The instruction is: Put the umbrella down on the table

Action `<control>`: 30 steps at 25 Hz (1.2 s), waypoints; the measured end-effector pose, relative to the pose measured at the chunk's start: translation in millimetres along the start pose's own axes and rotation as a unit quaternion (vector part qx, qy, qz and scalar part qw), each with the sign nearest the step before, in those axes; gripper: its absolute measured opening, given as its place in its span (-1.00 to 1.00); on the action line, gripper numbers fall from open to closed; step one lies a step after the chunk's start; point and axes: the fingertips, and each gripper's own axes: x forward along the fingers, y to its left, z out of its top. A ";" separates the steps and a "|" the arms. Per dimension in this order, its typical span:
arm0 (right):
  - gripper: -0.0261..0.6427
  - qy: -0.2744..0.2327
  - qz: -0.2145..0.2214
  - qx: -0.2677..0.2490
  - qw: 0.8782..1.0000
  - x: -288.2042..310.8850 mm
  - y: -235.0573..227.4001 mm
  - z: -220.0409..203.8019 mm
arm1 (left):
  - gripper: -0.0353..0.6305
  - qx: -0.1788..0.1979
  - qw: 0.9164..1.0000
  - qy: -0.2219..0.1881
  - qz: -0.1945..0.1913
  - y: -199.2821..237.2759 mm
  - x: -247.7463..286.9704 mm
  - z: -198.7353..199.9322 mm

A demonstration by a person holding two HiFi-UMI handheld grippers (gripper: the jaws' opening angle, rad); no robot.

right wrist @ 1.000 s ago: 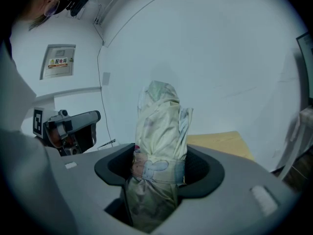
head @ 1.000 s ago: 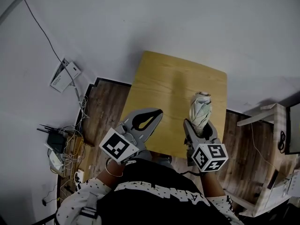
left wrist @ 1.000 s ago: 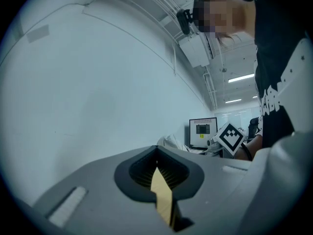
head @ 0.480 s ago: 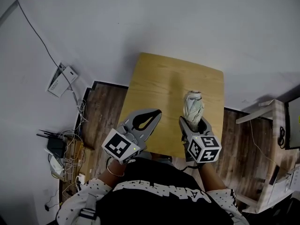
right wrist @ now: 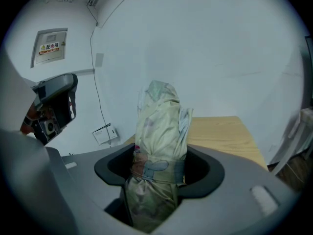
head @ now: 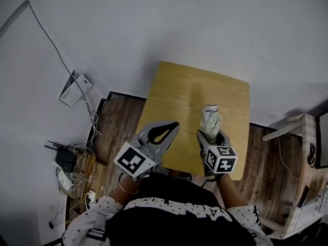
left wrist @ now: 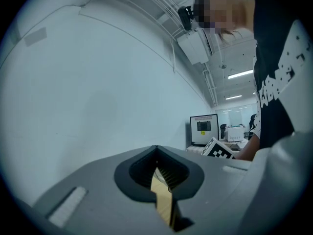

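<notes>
Umbrella [head: 210, 118], folded, sticks out ahead of my right gripper [head: 209, 134], jaws clamped round its lower end. It has sunk over the last second and now hangs over the table [head: 171, 94]. Contact not visible. Left gripper [head: 173, 124]: jaws together, nothing between. Judgement: lowering phase, release not yet due.

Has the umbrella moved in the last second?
Yes. The umbrella, held by the right gripper, has sunk toward the table and drifted left, away from the table's right edge.

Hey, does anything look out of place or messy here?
Only the cable tangle on the floor left of the table looks messy. The folded umbrella is held by the right gripper; nothing spilled or damaged.
</notes>
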 end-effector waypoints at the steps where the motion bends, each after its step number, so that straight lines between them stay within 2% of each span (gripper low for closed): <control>1: -0.02 0.004 -0.001 -0.002 1.000 3.1 -0.4 -2.4 | -0.91 0.001 1.000 -0.001 0.002 0.9 -1.8 -1.0; 5: -0.02 0.021 -0.004 -0.007 1.000 14.5 -3.2 -11.3 | -0.91 0.007 1.000 -0.023 0.016 7.7 -6.7 -3.7; 12: -0.02 0.047 -0.008 -0.011 0.999 30.0 -10.3 -25.9 | -0.91 0.004 0.999 -0.031 0.028 10.6 -7.6 3.7; 18: -0.02 0.068 -0.005 -0.016 0.998 43.6 -13.1 -34.4 | -0.91 0.012 0.999 -0.014 0.033 15.2 -8.9 -3.1; 22: -0.02 0.078 -0.005 -0.021 0.997 50.6 -14.2 -37.7 | -0.91 0.014 0.999 -0.020 0.045 23.5 -10.9 -3.6; 30: -0.02 0.100 -0.008 -0.034 0.994 65.1 -20.2 -46.5 | -0.91 0.008 0.997 -0.004 0.073 32.7 -13.8 -1.8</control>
